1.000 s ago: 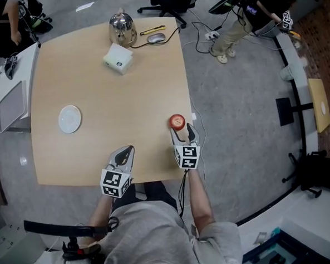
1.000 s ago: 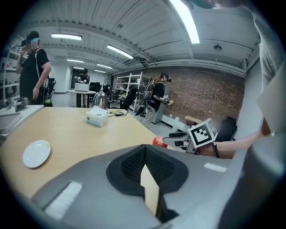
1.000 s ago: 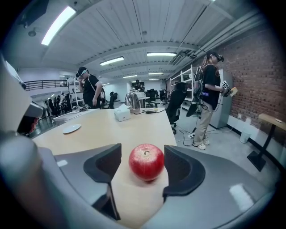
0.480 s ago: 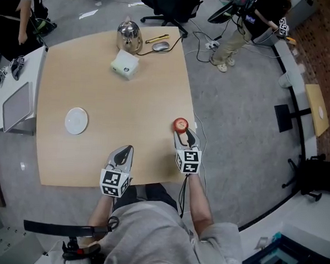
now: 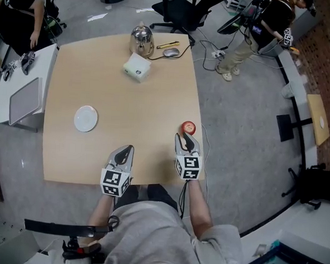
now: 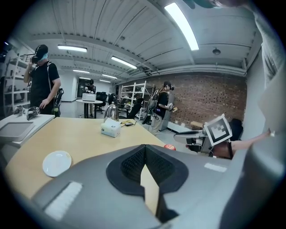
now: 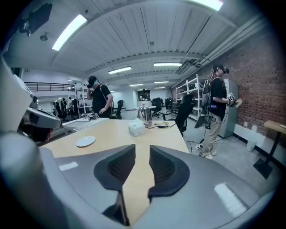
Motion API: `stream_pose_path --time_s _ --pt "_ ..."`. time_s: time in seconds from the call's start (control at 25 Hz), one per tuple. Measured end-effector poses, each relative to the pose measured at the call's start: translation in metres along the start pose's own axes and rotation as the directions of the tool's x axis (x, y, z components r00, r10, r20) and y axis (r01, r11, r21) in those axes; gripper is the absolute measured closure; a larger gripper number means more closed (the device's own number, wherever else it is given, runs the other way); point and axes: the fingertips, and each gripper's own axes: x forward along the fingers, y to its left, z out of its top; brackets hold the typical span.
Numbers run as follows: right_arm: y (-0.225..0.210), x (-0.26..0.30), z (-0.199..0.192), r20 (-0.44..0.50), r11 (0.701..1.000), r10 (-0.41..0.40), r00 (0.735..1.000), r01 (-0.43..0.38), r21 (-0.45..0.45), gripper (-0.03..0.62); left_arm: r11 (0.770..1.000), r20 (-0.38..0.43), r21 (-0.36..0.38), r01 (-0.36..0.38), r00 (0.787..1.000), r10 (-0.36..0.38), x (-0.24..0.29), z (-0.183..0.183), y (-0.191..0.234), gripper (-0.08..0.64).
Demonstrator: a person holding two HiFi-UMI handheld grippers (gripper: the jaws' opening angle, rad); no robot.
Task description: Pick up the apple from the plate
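Pale wood surface [image 5: 122, 109], smooth matte top with rounded corners, and the apple [image 5: 188, 127] isn't on the plate at all. The little round red fruit sits by the surface's right edge, just ahead of the tips of the right hand-held gripper [image 5: 186, 139]. From the head view I can't tell whether the tips touch it.

That gripper's jaws have just been closing and now stand a narrow slot apart. Its own view shows only wood between the ribbed black pads [image 7: 120, 167], so it's gripping nothing.

The left hand-held gripper [image 5: 127, 151] is near the front edge, well apart from the apple. Its dark textured pads are pressed together at the tips and it holds nothing.

The plate [image 5: 85, 119] is a small white glossy disc on the left half of the surface, well apart from the apple.

At the far end there's a shiny rounded metal kettle [image 5: 141, 41], with a white box [image 5: 136, 66] just in front of it and a grey computer mouse [image 5: 171, 52] beside the kettle.

Both grippers have smooth grey shells and a black-and-white marker cube [image 5: 188, 166] at the back.
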Motion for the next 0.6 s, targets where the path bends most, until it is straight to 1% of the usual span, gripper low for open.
stream_pose_path --time_s 0.32,0.6 --pt "0.046 -0.008 0.021 0.046 0.999 0.046 0.998 -0.045 -0.029 0.559 0.999 0.03 -0.003 -0.036 0.999 0.036 -0.027 0.0 0.019 0.541" --pt "0.086 -0.013 0.032 0.066 0.995 0.092 0.994 -0.09 -0.038 0.58 0.997 0.061 -0.018 -0.079 0.995 0.08 -0.053 0.005 0.037 0.541"
